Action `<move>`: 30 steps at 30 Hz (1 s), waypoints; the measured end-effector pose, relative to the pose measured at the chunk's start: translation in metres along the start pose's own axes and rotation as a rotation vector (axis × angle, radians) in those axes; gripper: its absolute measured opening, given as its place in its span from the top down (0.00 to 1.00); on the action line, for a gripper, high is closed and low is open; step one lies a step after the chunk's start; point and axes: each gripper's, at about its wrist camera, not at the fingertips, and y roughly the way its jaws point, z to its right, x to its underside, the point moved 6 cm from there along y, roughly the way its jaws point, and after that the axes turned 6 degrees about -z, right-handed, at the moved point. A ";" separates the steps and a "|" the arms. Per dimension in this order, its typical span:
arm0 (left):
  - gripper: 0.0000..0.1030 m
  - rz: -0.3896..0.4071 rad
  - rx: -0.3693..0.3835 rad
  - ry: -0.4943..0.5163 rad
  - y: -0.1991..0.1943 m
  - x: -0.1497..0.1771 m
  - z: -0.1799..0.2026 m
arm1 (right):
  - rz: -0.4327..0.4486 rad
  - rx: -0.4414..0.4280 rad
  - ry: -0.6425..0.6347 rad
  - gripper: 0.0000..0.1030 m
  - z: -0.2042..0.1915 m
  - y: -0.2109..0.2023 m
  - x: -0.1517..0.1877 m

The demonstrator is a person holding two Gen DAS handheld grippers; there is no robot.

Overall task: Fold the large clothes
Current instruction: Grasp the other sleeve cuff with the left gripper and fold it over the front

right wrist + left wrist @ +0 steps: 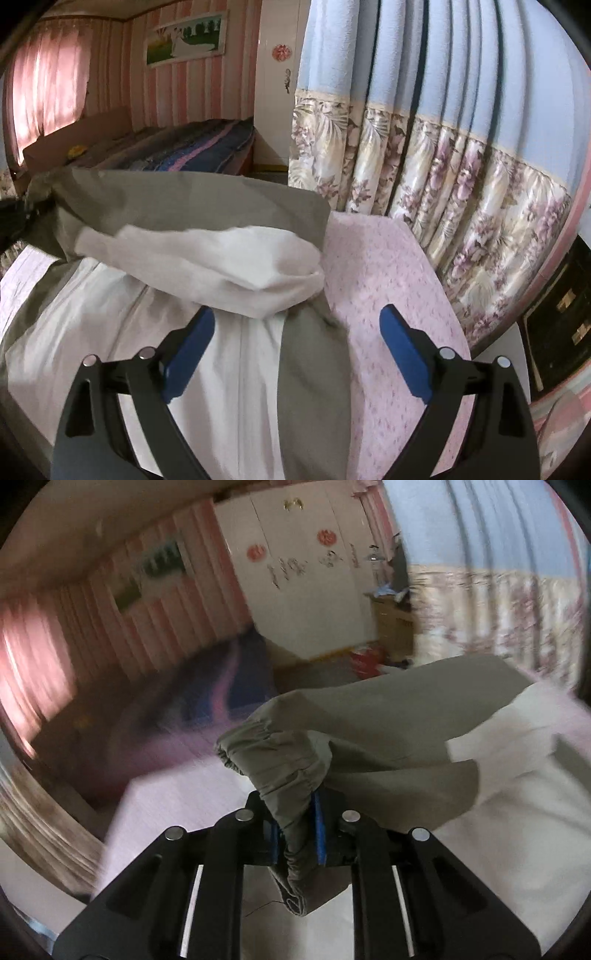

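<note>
Blue fingers (320,827) of my left gripper (297,829) pinch the grey jacket's (388,716) cuff (273,760); right gripper (297,349) gapes wide over the pink bed (388,288), floral curtain (443,166) upper right.

One grey garment (369,720) with white lining, lower centre. Two grippers: the left gripper (298,834) at bottom centre, the right gripper (297,347) likewise. One framed picture (184,37) upper left. Two red round stickers (256,551) on the white wardrobe (314,590), top centre.
</note>
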 end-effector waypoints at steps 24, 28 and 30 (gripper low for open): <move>0.09 -0.183 0.022 -0.167 0.117 0.049 -0.055 | -0.255 0.024 0.059 0.13 0.040 0.137 0.015; 0.09 -0.186 0.042 -0.155 0.112 0.059 -0.045 | -0.262 -0.032 0.110 0.40 0.039 0.153 0.013; 0.07 -0.207 0.062 -0.179 0.117 0.063 -0.042 | -0.279 -0.075 0.065 0.65 0.024 0.161 0.013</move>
